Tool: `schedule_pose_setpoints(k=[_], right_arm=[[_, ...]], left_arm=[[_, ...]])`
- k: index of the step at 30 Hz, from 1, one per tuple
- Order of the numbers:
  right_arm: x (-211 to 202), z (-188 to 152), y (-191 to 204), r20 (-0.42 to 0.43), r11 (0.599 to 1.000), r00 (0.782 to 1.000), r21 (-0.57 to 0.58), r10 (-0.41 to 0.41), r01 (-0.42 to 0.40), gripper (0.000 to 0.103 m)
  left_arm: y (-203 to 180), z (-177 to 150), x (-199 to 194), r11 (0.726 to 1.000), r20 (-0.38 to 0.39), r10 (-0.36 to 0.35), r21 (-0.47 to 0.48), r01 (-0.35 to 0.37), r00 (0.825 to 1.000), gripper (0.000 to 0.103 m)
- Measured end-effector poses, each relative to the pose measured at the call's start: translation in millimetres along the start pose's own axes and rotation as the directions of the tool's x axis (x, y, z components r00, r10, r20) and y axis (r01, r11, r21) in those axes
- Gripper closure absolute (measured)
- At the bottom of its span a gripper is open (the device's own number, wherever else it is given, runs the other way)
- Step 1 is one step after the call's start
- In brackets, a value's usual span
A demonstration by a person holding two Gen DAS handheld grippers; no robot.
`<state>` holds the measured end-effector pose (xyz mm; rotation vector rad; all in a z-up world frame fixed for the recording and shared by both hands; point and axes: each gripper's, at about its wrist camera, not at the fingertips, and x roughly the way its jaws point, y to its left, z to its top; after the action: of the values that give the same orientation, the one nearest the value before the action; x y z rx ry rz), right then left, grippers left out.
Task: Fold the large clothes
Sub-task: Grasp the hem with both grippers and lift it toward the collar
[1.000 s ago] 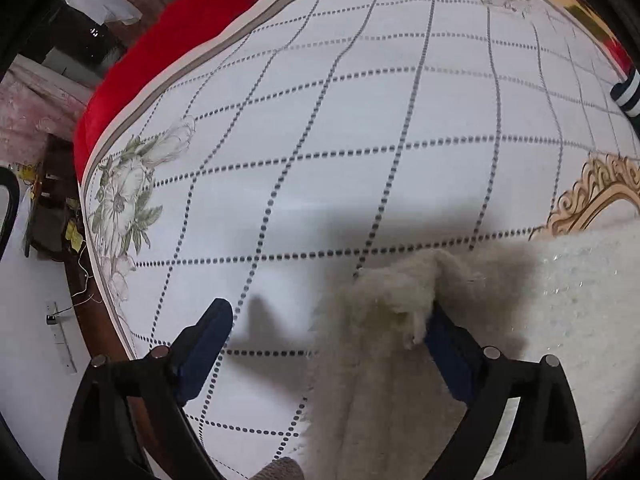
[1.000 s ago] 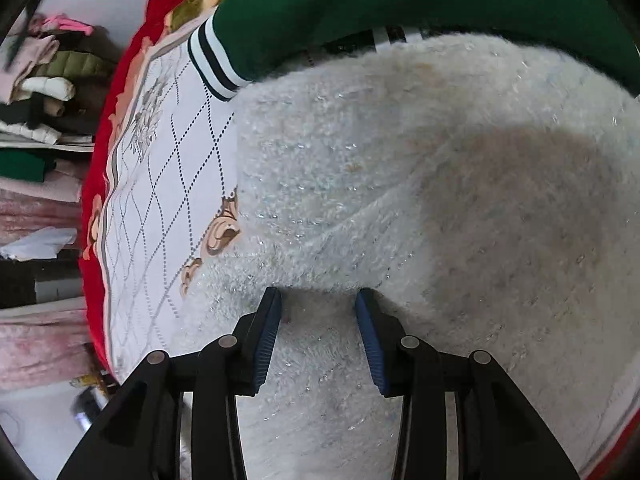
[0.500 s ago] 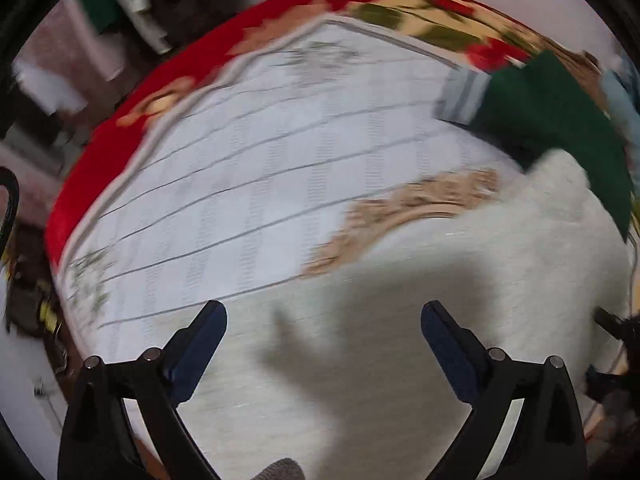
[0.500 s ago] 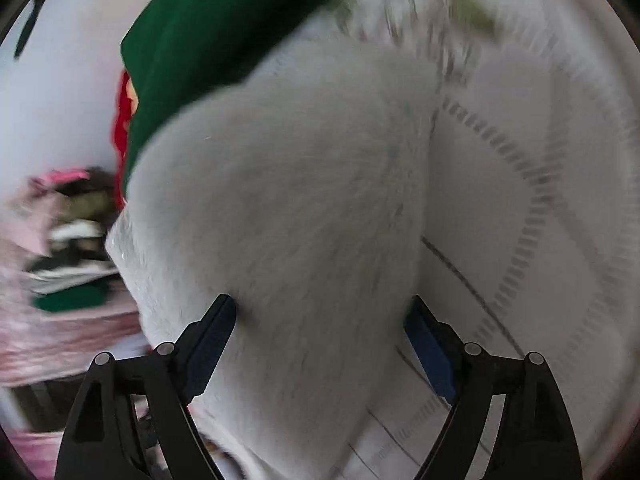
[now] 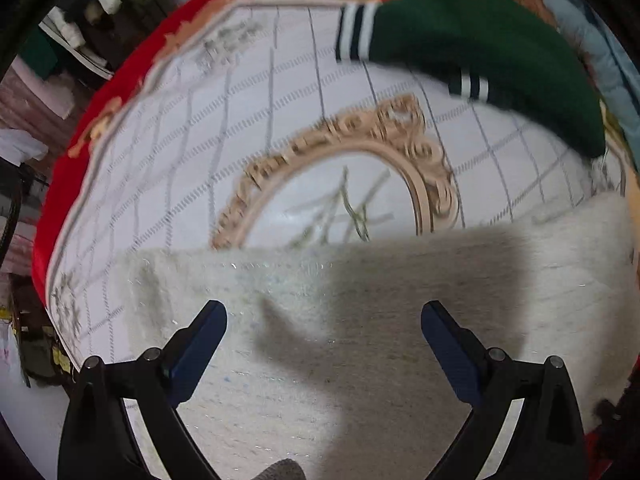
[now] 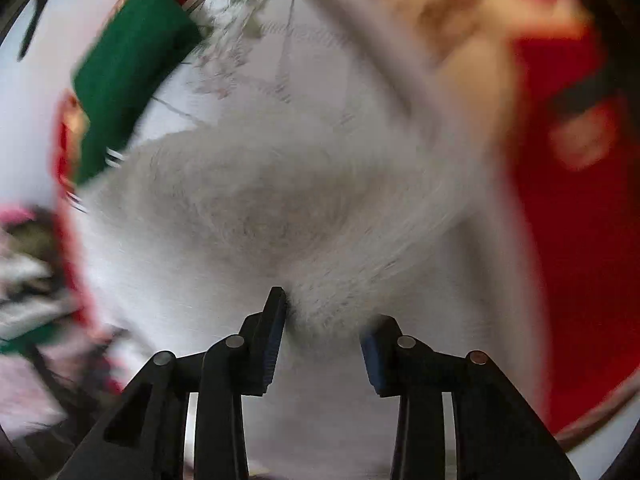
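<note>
A bed (image 5: 168, 152) is covered by a white quilt with a dotted grid, a gold ornate oval frame print (image 5: 424, 168) and a red border (image 5: 60, 184). At far left, stacked clothes fill a shelf (image 5: 96, 8).

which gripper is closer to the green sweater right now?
Hard to call; probably left. The left gripper hovers open over the white fuzzy garment, green sweater beyond. The right gripper bites white fuzz.
</note>
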<state>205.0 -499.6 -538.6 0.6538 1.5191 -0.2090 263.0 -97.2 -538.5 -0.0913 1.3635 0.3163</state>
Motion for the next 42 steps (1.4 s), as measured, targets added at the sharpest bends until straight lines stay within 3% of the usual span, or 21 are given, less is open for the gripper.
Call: schedule_pose_setpoints(k=[3,5,8,10,12,15,18,20,22,24,26,28,29,31,33,35,36,38,40,41,42], right_arm=[[-40.7,9.8,22.7,0.093,0.987,0.994,-0.148,-0.051,0.064,0.065],[-50.5,22.1,55.7,0.108,0.96,0.994,-0.28,0.01,0.021,0.065],[-15.2,39.1,139.9,-0.029,0.878,0.996,-0.469,0.088,-0.091,0.067],[21.2,50.2,181.2,-0.096,0.83,0.995,-0.553,0.03,-0.079,0.07],[68.4,61.1,209.3,-0.105,0.797,0.991,-0.604,-0.081,0.001,0.082],[124.7,69.8,222.1,-0.098,0.782,0.98,-0.618,-0.171,0.075,0.085],[116.0,74.5,234.9,-0.103,0.791,0.97,-0.602,-0.219,0.114,0.085],[89.0,70.3,240.4,-0.08,0.785,0.973,-0.607,-0.216,0.125,0.084],[58.4,55.5,249.5,-0.077,0.752,0.984,-0.655,-0.159,0.07,0.082],[44.1,32.3,254.9,-0.14,0.731,0.985,-0.682,-0.1,-0.023,0.082],[63.5,6.0,264.3,-0.182,0.677,0.97,-0.735,-0.161,-0.026,0.082],[107.2,-17.8,254.6,-0.19,0.618,0.938,-0.785,-0.289,0.031,0.083],[131.5,-22.8,256.6,-0.179,0.605,0.926,-0.794,-0.331,0.063,0.083],[143.8,-24.5,264.2,-0.137,0.592,0.923,-0.798,-0.36,0.112,0.083],[148.8,-23.1,269.0,-0.129,0.593,0.91,-0.792,-0.394,0.145,0.083],[146.4,-17.6,270.2,-0.151,0.616,0.911,-0.777,-0.385,0.131,0.083],[142.0,-14.5,269.0,-0.163,0.628,0.919,-0.771,-0.359,0.108,0.083],[110.1,-4.9,254.6,-0.191,0.677,0.957,-0.736,-0.216,0.006,0.08],[71.0,3.0,223.4,-0.191,0.734,0.979,-0.674,-0.067,-0.082,0.051],[48.1,8.1,198.4,-0.155,0.771,0.988,-0.63,-0.009,-0.092,0.024],[24.0,13.4,166.0,-0.092,0.811,0.995,-0.578,0.041,-0.087,0.016]], left_arm=[[-13.6,-0.1,24.6,0.999,-0.031,0.029,0.018,-0.028,0.999,0.003],[-14.4,3.9,38.5,0.999,-0.052,0.034,0.005,-0.034,0.998,0.003],[-7.6,9.7,43.4,1.0,-0.063,0.009,-0.022,-0.01,0.998,0.003],[-2.9,10.4,43.1,0.999,-0.065,-0.008,-0.035,0.005,0.998,0.003],[1.8,7.6,40.5,0.999,-0.059,-0.003,-0.041,0.001,0.998,0.003],[10.9,0.9,34.1,0.998,-0.054,0.002,-0.055,-0.005,0.999,0.003],[25.0,-8.3,23.2,0.997,-0.049,-0.006,-0.081,0.002,0.999,0.003],[38.8,-16.2,11.9,0.994,-0.036,-0.014,-0.111,0.01,0.999,0.003],[49.6,-20.2,0.8,0.99,-0.016,-0.003,-0.141,0.0,1.0,0.003],[61.1,-27.4,-6.8,0.985,-0.003,0.006,-0.17,-0.006,1.0,0.003],[73.1,-32.6,-10.1,0.981,-0.004,0.009,-0.195,-0.009,1.0,0.003],[80.5,-37.2,-12.4,0.978,-0.006,0.01,-0.207,-0.011,1.0,0.003],[84.1,-40.6,-14.2,0.978,-0.005,0.017,-0.206,-0.017,1.0,0.003],[88.6,-42.4,-16.1,0.98,0.005,0.035,-0.195,-0.033,0.999,0.003],[87.2,-44.8,-17.2,0.982,0.009,0.051,-0.181,-0.049,0.999,0.003],[80.9,-41.3,-17.4,0.985,0.004,0.039,-0.169,-0.038,0.999,0.003],[77.5,-39.8,-18.5,0.986,0.007,0.025,-0.163,-0.023,1.0,0.003],[61.0,-35.6,-20.3,0.992,0.013,-0.009,-0.125,0.011,1.0,0.003],[38.8,-31.9,-20.1,0.996,0.011,-0.051,-0.078,0.052,0.999,0.003],[26.8,-30.3,-18.3,0.996,0.0,-0.07,-0.06,0.069,0.998,0.003],[13.6,-28.9,-14.7,0.995,-0.013,-0.085,-0.046,0.084,0.996,0.003]])
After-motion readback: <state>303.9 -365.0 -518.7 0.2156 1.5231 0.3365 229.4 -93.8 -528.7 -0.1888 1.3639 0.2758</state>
